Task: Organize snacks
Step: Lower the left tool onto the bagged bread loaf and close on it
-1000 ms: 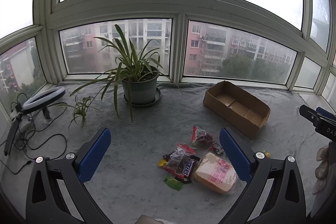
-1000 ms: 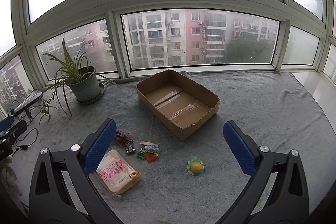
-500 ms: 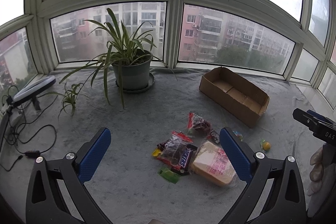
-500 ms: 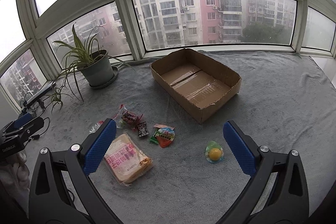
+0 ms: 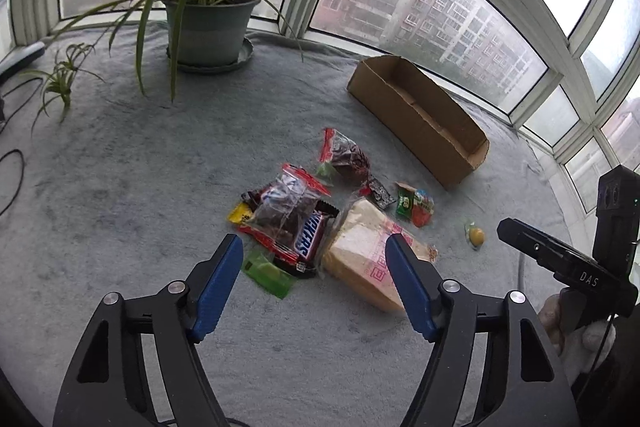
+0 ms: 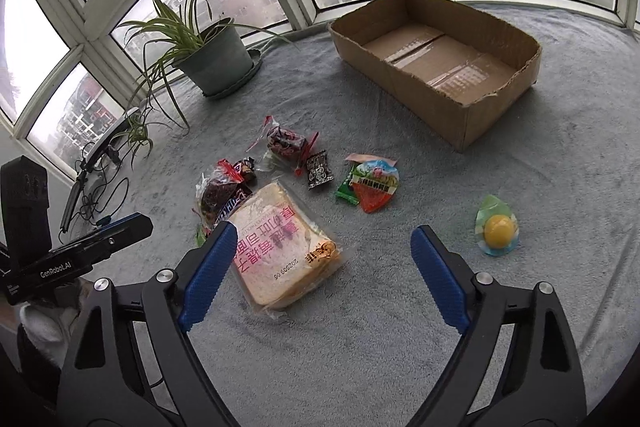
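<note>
Several snacks lie on a grey cloth: a bagged bread slice (image 6: 280, 243) (image 5: 366, 261), a Snickers bar (image 5: 310, 235) under a clear red-edged bag (image 5: 286, 211), a dark red bag (image 5: 346, 155) (image 6: 286, 141), a green-red packet (image 6: 370, 183) and a yellow jelly cup (image 6: 496, 231). An empty cardboard box (image 6: 436, 63) (image 5: 420, 119) stands beyond them. My left gripper (image 5: 314, 247) is open above the Snickers and bread. My right gripper (image 6: 324, 243) is open, hovering just above the bread's right side.
A potted spider plant (image 5: 208, 23) (image 6: 212, 59) stands at the back left by the windows. Cables and a ring light (image 6: 100, 151) lie at the far left. A green wrapper (image 5: 270, 273) lies by my left finger.
Both grippers have moved forward and down toward the snack pile, which now looks much larger. Both stay open and hold nothing.
</note>
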Demonstrator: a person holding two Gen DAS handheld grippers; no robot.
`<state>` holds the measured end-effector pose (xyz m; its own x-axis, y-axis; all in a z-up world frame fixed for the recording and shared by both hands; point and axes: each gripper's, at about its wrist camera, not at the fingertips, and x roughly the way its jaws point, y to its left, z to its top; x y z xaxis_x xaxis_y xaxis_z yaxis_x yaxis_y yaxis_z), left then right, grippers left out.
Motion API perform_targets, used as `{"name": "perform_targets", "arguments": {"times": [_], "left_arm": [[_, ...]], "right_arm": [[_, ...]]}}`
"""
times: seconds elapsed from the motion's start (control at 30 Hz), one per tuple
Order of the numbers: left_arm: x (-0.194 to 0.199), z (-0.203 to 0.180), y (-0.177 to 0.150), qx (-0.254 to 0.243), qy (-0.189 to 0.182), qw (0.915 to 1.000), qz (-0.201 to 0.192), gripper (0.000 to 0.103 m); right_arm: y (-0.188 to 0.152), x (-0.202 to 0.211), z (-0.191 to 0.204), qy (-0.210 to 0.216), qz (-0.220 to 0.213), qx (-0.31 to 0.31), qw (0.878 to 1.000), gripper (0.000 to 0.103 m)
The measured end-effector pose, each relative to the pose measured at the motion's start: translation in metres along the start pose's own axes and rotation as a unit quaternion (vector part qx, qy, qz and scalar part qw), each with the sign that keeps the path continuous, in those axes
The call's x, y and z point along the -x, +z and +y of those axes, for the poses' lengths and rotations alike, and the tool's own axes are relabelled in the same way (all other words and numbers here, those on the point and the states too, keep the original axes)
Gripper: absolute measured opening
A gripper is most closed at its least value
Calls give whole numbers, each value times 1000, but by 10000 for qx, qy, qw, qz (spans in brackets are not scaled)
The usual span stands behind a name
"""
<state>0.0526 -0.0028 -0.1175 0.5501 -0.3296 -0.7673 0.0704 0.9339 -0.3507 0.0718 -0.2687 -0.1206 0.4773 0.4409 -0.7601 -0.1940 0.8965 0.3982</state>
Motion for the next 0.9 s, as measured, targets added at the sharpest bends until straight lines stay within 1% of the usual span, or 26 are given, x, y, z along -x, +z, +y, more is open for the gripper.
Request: {"name": "perform_targets", "arguments": {"times": [0.07, 0.1, 0.17, 0.2, 0.23, 0.33, 0.4, 0.47, 0.5, 0.57, 0.7, 0.8, 0.83, 0.9], "left_arm": [[-9, 1, -3, 88, -200, 9996, 198, 66], [-12, 0, -4, 117, -280, 9991, 279, 64], [-19, -2, -6, 119, -409, 9982, 424, 58], [-22, -3, -7, 88, -464, 9978, 474, 53], [-24, -4, -7, 63, -488, 9975, 514, 51], [-30, -11, -4, -104, -634, 9962, 585, 47], [-37, -13, 0, -205, -642, 9959, 607, 45], [-45, -12, 5, -239, -622, 9957, 640, 40], [-49, -12, 7, -238, -658, 9953, 667, 40], [-58, -10, 10, -228, -691, 9946, 746, 40], [-72, -8, 11, -230, -733, 9928, 923, 39], [-81, -8, 11, -305, -686, 9920, 1010, 39], [-85, -7, 10, -309, -689, 9915, 1056, 39], [-90, -7, 8, -326, -735, 9899, 1164, 38]], "right_arm": [[-4, -11, -2, 70, 166, -73, 9998, 91], [-6, -16, -3, 125, 245, -113, 9996, 89], [-10, -25, -5, 219, 443, -222, 9985, 75], [-13, -30, -7, 250, 531, -290, 9979, 74], [-15, -34, -8, 277, 593, -359, 9972, 74], [-20, -43, -10, 382, 721, -499, 9954, 73], [-23, -45, -8, 458, 774, -533, 9945, 72], [-24, -47, -7, 507, 824, -548, 9938, 68], [-24, -49, -6, 535, 849, -559, 9934, 67], [-26, -51, -5, 607, 910, -593, 9922, 61], [-30, -60, -4, 684, 1040, -657, 9900, 56], [-32, -66, -1, 736, 1108, -668, 9889, 53], [-32, -68, -1, 772, 1122, -675, 9884, 51], [-30, -69, 0, 770, 1118, -650, 9886, 50]]}}
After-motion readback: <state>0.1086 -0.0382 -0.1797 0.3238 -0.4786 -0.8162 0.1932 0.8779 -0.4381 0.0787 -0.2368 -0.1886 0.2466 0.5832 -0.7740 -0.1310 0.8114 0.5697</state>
